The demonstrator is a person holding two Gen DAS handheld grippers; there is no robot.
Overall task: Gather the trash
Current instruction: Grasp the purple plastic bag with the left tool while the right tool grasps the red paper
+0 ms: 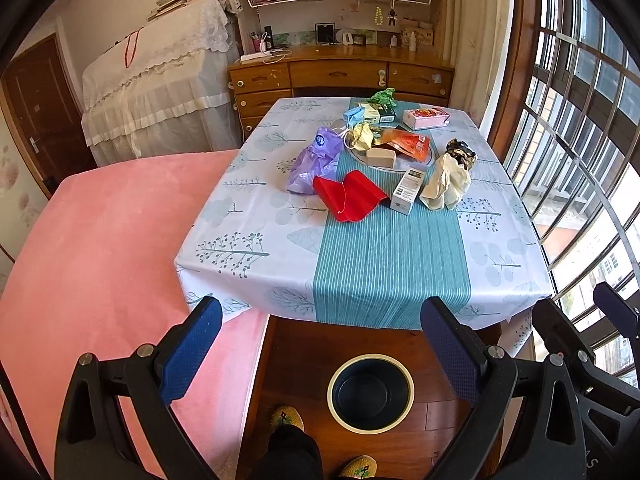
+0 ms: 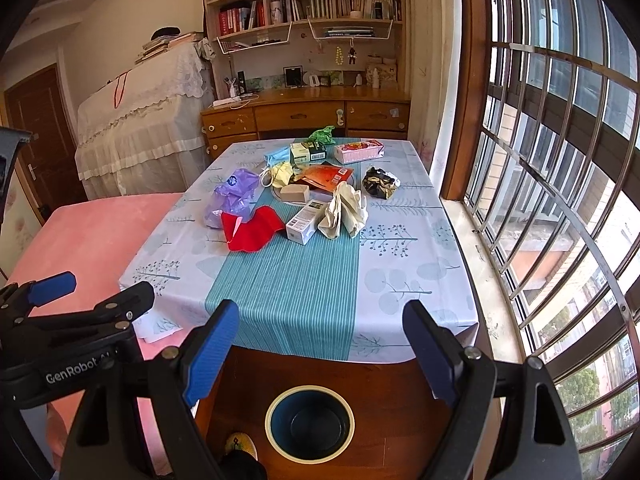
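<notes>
Trash lies clustered on the far half of the surface, which is covered by a tree-print cloth with a teal striped runner. The nearest pieces are a red folded paper, a small white carton just beside it, and a cream crumpled wrapper at the right; a purple plastic bag sits behind the red paper, with an orange packet, a pink box and a green scrap farther back. The bin stands empty on the wooden floor below the near edge of the surface, beside the person's slippers. The left hand-held gripper and the right hand-held gripper are both released, jaws spread wide, holding nothing, and hover short of the near edge, well apart from the pile. No item appears collected yet. Recommended procedure: take the nearest items first, red paper with the left unit and carton or cream wrapper with the right, to avoid reaching over the pile. Pinch soft pieces at a raised fold, not flat against the cloth, since a low grasp may snag and drag the runner. Carry each piece directly above the bin opening before release; light paper may drift past the rim.
</notes>
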